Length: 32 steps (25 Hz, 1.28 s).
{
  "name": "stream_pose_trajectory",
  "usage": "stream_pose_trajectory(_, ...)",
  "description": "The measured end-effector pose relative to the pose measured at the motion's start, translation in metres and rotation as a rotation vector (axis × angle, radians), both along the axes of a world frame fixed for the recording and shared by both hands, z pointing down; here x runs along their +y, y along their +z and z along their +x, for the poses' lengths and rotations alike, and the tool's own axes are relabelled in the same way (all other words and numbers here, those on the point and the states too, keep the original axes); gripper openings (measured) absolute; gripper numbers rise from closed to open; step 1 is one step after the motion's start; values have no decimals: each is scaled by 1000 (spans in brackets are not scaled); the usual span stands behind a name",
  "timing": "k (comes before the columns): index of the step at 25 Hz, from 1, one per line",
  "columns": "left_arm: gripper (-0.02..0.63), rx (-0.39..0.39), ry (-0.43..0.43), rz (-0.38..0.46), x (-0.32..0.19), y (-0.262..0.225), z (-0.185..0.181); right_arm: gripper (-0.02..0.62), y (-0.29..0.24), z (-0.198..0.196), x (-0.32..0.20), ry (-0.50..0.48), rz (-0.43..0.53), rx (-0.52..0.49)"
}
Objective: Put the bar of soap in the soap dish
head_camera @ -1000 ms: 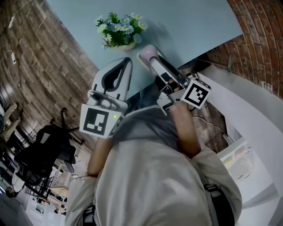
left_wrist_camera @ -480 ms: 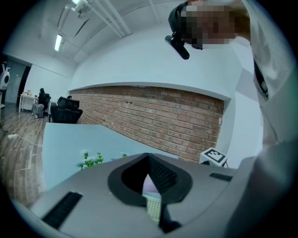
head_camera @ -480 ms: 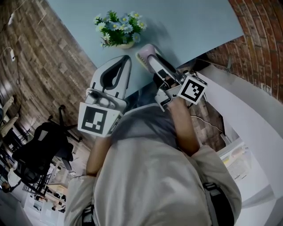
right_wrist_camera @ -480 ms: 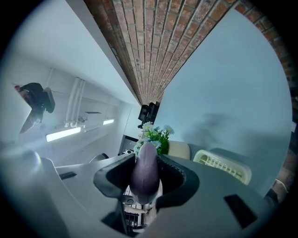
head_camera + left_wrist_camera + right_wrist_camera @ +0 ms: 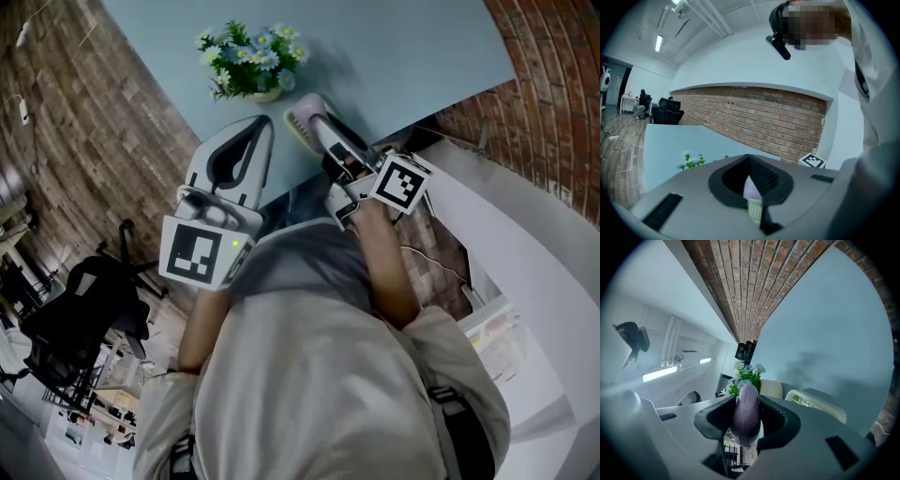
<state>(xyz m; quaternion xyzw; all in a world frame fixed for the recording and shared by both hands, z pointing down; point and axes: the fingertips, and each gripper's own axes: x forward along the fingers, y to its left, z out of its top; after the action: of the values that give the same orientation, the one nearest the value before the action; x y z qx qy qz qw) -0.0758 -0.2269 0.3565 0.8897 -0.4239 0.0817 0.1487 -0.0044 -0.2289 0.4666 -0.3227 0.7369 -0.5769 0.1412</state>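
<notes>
A pale purple bar of soap (image 5: 746, 416) stands on edge between the jaws of my right gripper (image 5: 747, 405), which is shut on it. In the head view the soap (image 5: 313, 109) hangs at the near edge of the light blue table (image 5: 403, 47), right over a cream slotted soap dish (image 5: 296, 130). That soap dish (image 5: 816, 406) lies just right of the jaws in the right gripper view. My left gripper (image 5: 263, 126) hovers to the left of the dish, shut, with nothing in it. Through its jaw loop I glimpse the soap (image 5: 751, 190).
A small pot of white and blue flowers (image 5: 251, 64) stands on the table just behind the dish. A brick wall (image 5: 553, 103) borders the table on the right. Wood flooring (image 5: 84, 141) and a black office chair (image 5: 84, 309) are at the left.
Both grippers have drifted a little leftward and toward the plant in the head view. The right gripper still holds the soap.
</notes>
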Motion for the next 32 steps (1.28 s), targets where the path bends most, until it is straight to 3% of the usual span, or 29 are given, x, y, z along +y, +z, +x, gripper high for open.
stream_pose_trajectory(17,2,-5,-6,2,0,-1,-5,160,29,-1,3,-7,-60,54)
stream_pose_trajectory(32,2,5,-7,3,2,-1,-15,160,58,-5,11,-24,-154,213)
